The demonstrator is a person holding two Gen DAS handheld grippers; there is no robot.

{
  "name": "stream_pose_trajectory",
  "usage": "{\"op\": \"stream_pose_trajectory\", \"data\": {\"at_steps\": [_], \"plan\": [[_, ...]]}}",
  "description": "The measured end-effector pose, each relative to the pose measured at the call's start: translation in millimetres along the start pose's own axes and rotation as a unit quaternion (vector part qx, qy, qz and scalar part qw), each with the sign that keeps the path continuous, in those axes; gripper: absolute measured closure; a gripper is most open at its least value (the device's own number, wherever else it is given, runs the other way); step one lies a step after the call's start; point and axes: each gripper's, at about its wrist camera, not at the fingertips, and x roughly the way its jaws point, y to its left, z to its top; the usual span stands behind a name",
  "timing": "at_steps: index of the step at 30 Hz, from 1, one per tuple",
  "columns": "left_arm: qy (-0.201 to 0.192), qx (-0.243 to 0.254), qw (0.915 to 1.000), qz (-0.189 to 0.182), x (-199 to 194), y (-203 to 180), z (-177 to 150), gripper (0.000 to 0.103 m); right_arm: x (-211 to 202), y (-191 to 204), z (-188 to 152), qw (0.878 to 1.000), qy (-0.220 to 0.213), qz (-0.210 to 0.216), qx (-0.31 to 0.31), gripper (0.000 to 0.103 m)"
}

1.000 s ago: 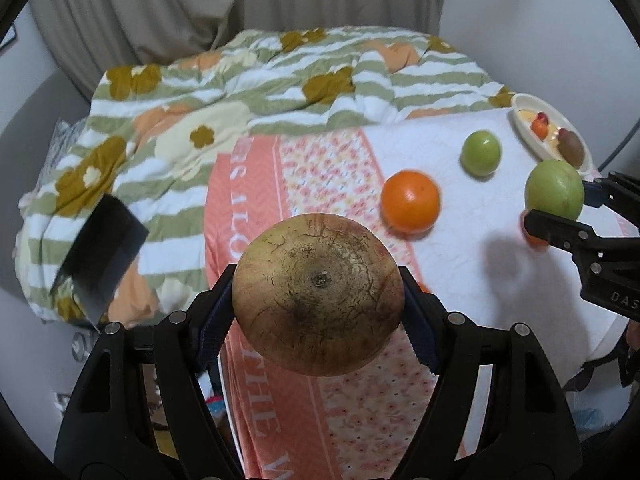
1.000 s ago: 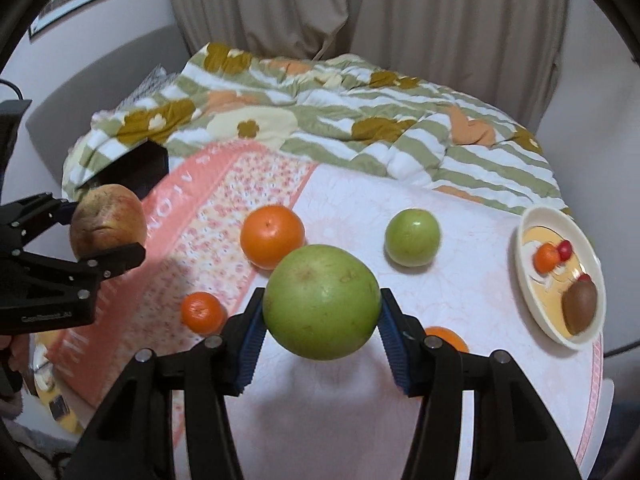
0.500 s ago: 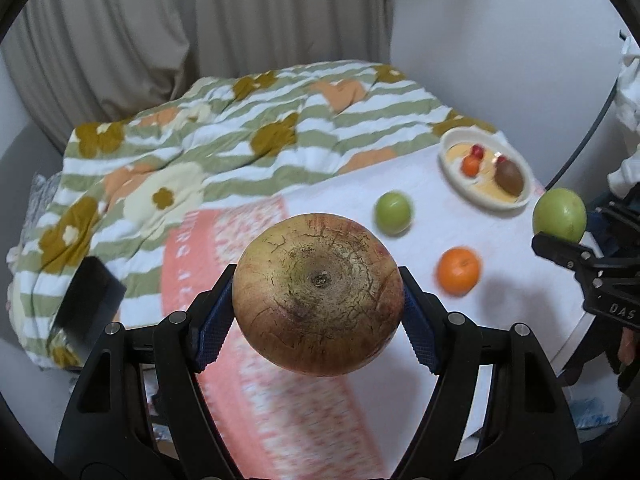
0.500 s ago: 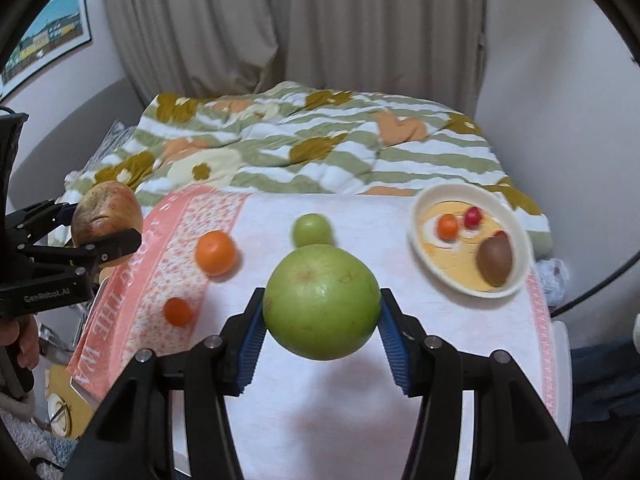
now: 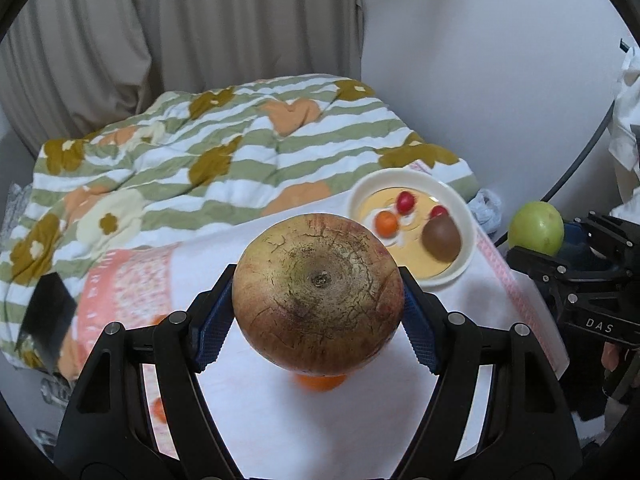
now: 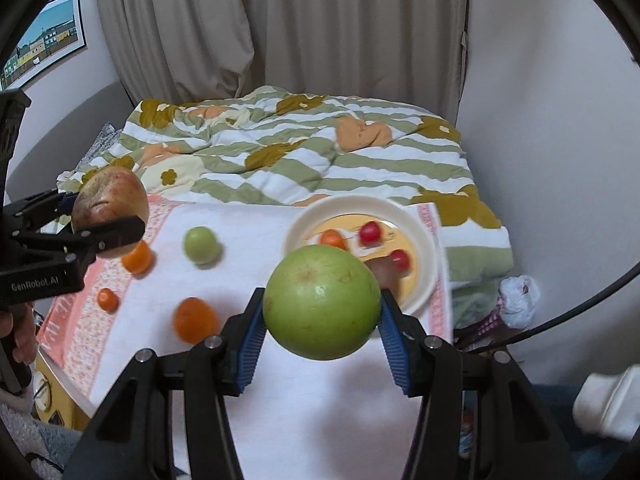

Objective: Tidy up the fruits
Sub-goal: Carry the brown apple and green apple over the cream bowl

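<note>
Both claws have swung across toward the plate end of the table since the earlier frames, each carrying its fruit along; the plate, then off at the right edge of both views, now sits right behind the fruits. Left claw (image 5: pixel 318 300) pinches a big brownish-red apple (image 5: pixel 318 294) between its blue pads, stem end facing the camera, held clear above the white tablecloth (image 5: pixel 260 412). Right claw (image 6: pixel 322 308) pinches a large green apple (image 6: pixel 322 302) the same way, also up off the cloth, in front of the plate. White plate (image 6: pixel 424 236) sits at the far right corner of the table, next to the striped floral blanket (image 6: pixel 280 152) on the bed beyond the far edge. In the plate: a small orange fruit (image 5: pixel 386 223), two small red fruits (image 5: pixel 406 201), a brown kiwi-like fruit (image 5: pixel 441 239). Loose on the table in the right wrist view: small green apple (image 6: pixel 201 244) toward the far side, one orange (image 6: pixel 138 258) near the left claw, a small orange (image 6: pixel 108 299) by the left edge on the pink patterned strip, a bigger orange (image 6: pixel 195 319) nearer the front. In the left wrist view, an orange (image 5: pixel 320 381) peeks out under the held apple. Some blur on the table fruits. Person's fingers (image 6: pixel 16 332) visible on the left claw's handle.
</note>
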Motion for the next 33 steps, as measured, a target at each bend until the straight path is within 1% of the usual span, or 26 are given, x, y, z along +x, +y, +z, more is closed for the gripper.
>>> {"op": "stream_pose_trajectory", "data": {"at_steps": [5,9,14,20,24,31,33], "plan": [[0.018,-0.007,0.9998,0.001,35,-37,12,0.02,17,-46,8,1.0,0.012,0.016,-0.012,0.054],[0.034,-0.008,0.9994,0.0,64,-60,19,0.02,35,-70,12,0.999,0.02,0.024,-0.022,0.054],[0.057,-0.006,0.9984,0.0,98,-77,22,0.021,56,-94,15,0.999,0.023,0.03,-0.02,0.054],[0.092,-0.008,0.9956,-0.011,136,-88,19,0.021,77,-108,14,0.999,0.032,0.037,-0.01,0.054],[0.109,-0.004,0.9939,-0.016,152,-93,16,0.021,88,-115,13,0.998,0.04,0.04,0.0,0.054],[0.124,0.013,0.9919,-0.02,171,-100,15,0.02,99,-125,11,0.998,0.047,0.037,0.016,0.054],[0.126,0.01,0.9916,-0.025,174,-101,16,0.02,100,-127,11,0.998,0.048,0.035,0.019,0.054]]}}
